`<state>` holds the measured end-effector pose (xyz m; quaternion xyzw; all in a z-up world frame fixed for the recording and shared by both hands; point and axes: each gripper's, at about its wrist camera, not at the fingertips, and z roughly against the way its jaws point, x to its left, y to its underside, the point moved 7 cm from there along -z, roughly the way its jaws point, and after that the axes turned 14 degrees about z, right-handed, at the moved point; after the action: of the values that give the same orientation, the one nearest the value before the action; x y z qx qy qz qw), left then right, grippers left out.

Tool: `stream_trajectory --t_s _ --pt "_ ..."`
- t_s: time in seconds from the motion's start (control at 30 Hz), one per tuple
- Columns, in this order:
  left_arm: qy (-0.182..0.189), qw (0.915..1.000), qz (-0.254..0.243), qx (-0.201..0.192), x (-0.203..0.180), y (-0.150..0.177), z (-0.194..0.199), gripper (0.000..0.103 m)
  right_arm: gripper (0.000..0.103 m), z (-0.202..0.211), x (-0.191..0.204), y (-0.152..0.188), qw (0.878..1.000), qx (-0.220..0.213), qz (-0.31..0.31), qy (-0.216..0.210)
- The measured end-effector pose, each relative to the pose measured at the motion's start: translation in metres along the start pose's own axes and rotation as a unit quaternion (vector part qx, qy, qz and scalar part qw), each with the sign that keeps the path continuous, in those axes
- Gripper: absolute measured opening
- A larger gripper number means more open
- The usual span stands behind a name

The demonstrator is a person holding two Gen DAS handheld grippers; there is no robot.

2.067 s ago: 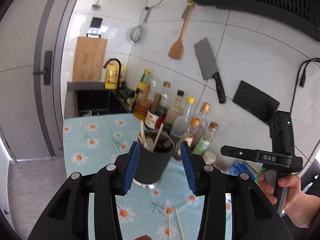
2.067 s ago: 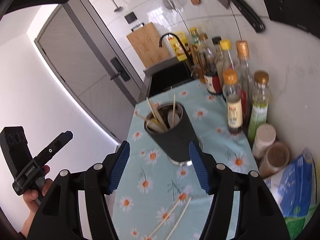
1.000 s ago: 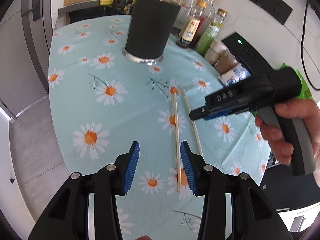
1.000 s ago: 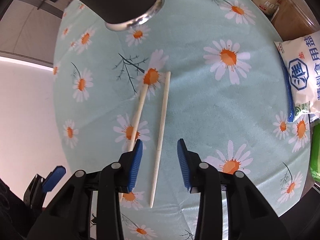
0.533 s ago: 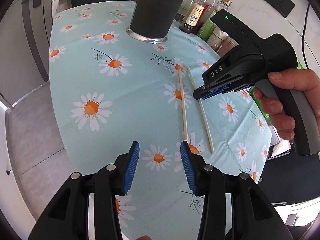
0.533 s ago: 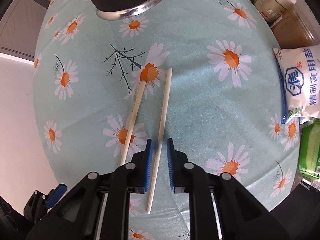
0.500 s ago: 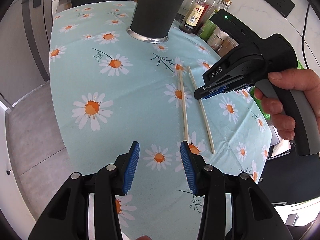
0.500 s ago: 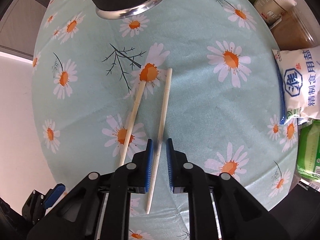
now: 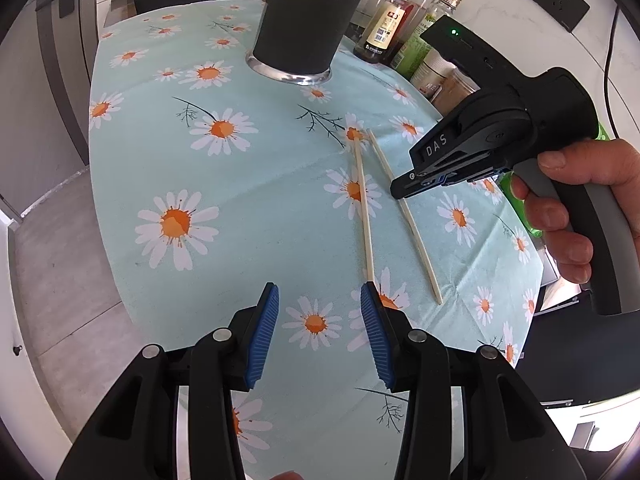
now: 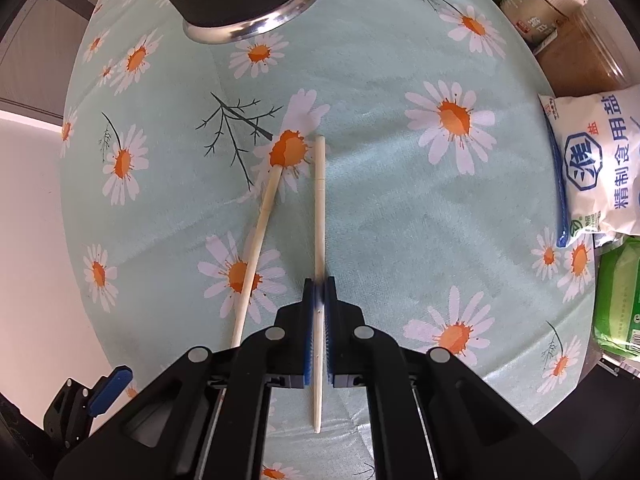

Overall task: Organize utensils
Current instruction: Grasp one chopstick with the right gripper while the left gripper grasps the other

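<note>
Here the right gripper (image 10: 319,292) points straight down with its blue pads pinched on the right-hand chopstick (image 10: 319,200), which lies flat on the cloth, the grip falling a little nearer the thin tip than the blunt end. The other chopstick (image 10: 256,248) lies just beside it, angled slightly away, and untouched. Both look light, stiff and smooth, so the pinched stick will likely pivot or slip if lifted fast; a hold closer to its middle would balance it better. The left gripper (image 9: 316,320) hangs above the near edge of the table with its jaws partly apart and nothing between them. The black utensil holder (image 9: 308,20), with its shiny metal foot, stands well beyond the sticks and seems the place they belong. The daisy tablecloth (image 9: 240,184) is thin and creased, and may drag under a sliding tip. Sauce bottles (image 9: 384,28) line the tiled wall behind, and a salt bag (image 10: 596,172) lies at the table's right side.
</note>
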<state>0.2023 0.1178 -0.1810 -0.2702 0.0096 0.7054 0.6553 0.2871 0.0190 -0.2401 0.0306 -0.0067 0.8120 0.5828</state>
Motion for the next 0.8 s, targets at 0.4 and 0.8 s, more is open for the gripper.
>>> stream_trajectory --t_s 0.4,0.8 --pt "-0.017 0.9997 -0.003 0.017 -0.024 -0.017 -0.021 0.042 0.006 0.022 -0.049 0.014 0.998 -0.02 -0.008 -0.055" --pt "-0.087 0.9934 -0.024 0.072 -0.047 -0.038 -0.062 0.041 0.006 0.07 -0.091 0.032 0.991 -0.065 0.004 -0.116"
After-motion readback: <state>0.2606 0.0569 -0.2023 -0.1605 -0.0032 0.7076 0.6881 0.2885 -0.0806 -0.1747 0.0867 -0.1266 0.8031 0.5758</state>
